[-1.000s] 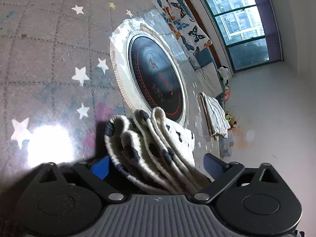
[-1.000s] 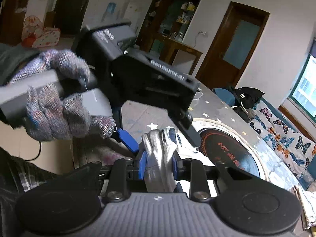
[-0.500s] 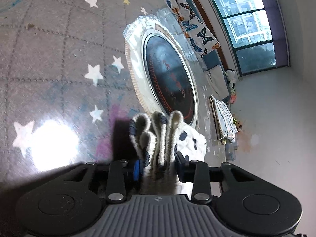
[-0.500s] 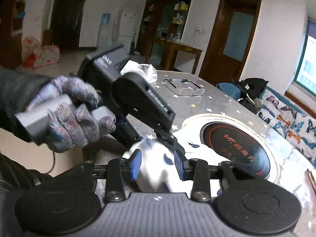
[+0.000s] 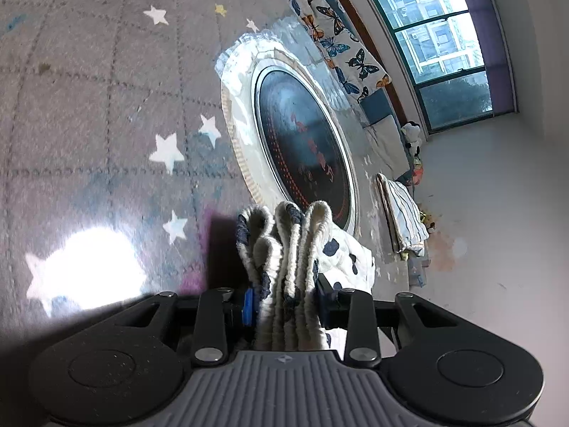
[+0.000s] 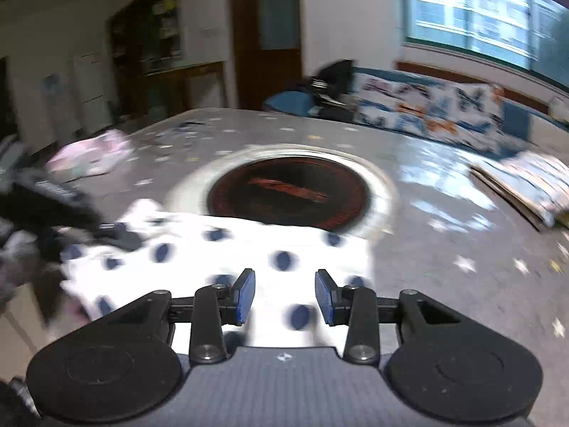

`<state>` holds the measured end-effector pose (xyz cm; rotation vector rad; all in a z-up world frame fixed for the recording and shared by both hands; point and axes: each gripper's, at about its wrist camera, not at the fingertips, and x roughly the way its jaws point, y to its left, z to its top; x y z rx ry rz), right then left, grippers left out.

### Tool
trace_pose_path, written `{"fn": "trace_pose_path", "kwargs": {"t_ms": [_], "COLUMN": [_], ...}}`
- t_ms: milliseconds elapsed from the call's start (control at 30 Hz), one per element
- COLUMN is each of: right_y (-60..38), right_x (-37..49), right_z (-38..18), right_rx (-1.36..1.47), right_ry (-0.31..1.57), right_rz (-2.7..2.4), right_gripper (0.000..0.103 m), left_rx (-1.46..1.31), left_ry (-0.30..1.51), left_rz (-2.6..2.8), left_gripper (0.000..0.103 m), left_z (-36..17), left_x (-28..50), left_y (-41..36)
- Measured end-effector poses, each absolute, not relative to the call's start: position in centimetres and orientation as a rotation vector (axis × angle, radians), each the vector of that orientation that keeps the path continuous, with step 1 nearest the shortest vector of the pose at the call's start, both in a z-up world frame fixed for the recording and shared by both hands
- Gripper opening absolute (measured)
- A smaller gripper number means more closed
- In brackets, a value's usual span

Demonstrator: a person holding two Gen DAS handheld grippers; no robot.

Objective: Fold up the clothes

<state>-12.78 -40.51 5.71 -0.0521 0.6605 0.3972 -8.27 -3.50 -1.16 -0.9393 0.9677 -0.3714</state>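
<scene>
Your left claw (image 5: 284, 302) is clamped on a bunched stack of hems of the white, navy-spotted garment (image 5: 291, 249), its blue pads pressing the ribbed folds from both sides, just on the near side of the round black hotplate (image 5: 302, 142). Your right claw (image 6: 284, 297) stands partly apart, its pads clear of the cloth and gripping nothing; the garment (image 6: 220, 249) lies spread flat under and beyond it, blurred by motion. The cloth's far edge overlaps the near rim of the hotplate (image 6: 288, 188), which is set into the grey star-printed surface (image 5: 106, 106). To the left of the hotplate in the right wrist view, your gloved hand (image 6: 14, 263) carries the other tool at the garment's edge. Beyond the hotplate a folded striped cloth (image 5: 398, 213) rests near the surface's far edge, and further back a butterfly-print sofa (image 6: 426, 110) stands under the window (image 5: 444, 42)
</scene>
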Motion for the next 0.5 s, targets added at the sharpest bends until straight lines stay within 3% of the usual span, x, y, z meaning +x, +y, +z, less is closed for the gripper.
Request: {"fn": "trace_pose_path", "kwargs": {"t_ms": [367, 500], "right_y": [-44.2, -43.8], "right_x": [-11.3, -11.5], "right_z": [2.5, 2.4], "right_rx": [0.130, 0.135], "right_ry": [0.756, 0.742], "right_rz": [0.320, 0.276], "right_gripper": [0.037, 0.042], "left_rx": [-0.880, -0.867], "left_ry": [0.963, 0.964], "left_rz": [-0.371, -0.372], "left_gripper": [0.036, 0.035], "left_z": [-0.6, -0.4], "left_x": [-8.0, -7.9], "left_y": [-4.3, -4.3]}}
